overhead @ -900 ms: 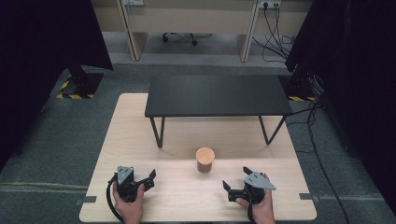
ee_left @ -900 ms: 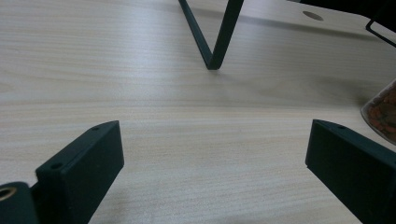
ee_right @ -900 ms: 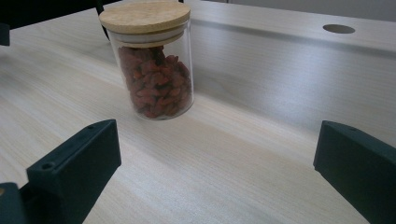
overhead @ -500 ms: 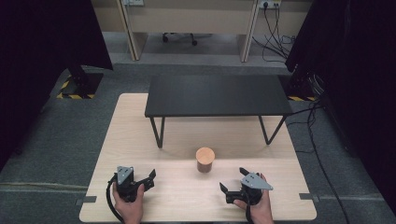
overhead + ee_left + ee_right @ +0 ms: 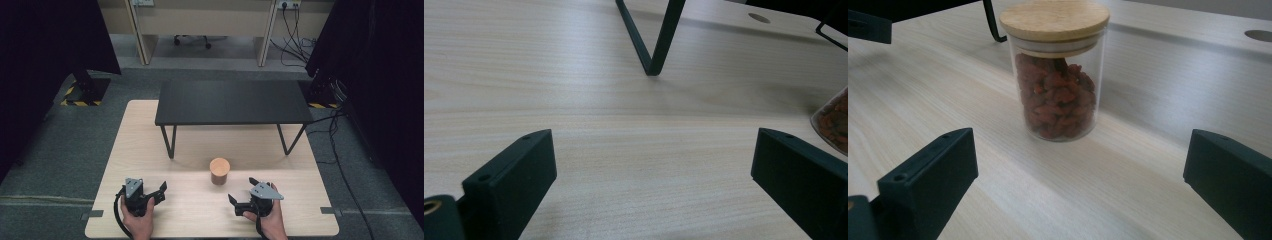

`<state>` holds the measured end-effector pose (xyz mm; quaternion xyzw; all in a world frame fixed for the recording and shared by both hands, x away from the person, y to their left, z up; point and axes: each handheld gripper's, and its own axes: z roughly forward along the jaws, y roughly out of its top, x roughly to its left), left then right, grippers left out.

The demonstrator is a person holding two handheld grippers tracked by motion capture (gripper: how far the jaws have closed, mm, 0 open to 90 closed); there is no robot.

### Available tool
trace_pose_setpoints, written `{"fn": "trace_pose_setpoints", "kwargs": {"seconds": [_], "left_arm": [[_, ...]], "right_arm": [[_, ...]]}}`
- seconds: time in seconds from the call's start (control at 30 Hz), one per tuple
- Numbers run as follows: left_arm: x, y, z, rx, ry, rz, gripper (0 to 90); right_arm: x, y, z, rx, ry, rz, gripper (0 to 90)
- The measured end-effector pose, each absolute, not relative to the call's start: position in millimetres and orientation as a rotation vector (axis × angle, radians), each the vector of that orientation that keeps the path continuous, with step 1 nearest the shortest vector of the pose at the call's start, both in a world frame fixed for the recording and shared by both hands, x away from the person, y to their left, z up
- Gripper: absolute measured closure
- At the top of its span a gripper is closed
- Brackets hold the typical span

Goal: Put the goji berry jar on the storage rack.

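High view, from left to right. The left gripper [image 5: 156,192] rests low over the near left part of the light wooden table [image 5: 150,130], held in the person's left hand [image 5: 137,222], with its grey three-cornered plate on top and its black cable looping beside the wrist. Its jaws stand spread wide with bare tabletop between them, as the left gripper view confirms [image 5: 651,165]; in that view one black leg [image 5: 651,45] of the small stand rises ahead, and the edge of the jar [image 5: 831,120] enters at the right margin. At the centre of the high view stands the glass jar [image 5: 219,171], upright on the table, just in front of the low black stand [image 5: 230,102] and between the two grippers, nearer the right one. It is closed by a round wooden lid [image 5: 1054,19] and holds reddish dried pieces that fill most of the glass. To the right, the right gripper [image 5: 243,192] is held in the person's right hand [image 5: 270,225], angled toward the jar. Its jaws are also spread wide and grip nothing: in the right gripper view [image 5: 1078,175] the jar [image 5: 1058,85] stands ahead of the two black jaw tips, apart from both, with bare wood between. A round hole [image 5: 1260,35] in the tabletop shows at the far right.
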<state>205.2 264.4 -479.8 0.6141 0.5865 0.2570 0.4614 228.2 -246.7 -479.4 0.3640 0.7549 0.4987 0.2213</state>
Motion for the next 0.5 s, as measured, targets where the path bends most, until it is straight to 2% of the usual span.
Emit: {"fn": "trace_pose_setpoints", "kwargs": {"seconds": [0.5], "left_arm": [[205,264,-480,1.513,1.441,0.635,3.4]], "right_arm": [[263,-218,-478,0.98,2.129,1.395,1.2]]}}
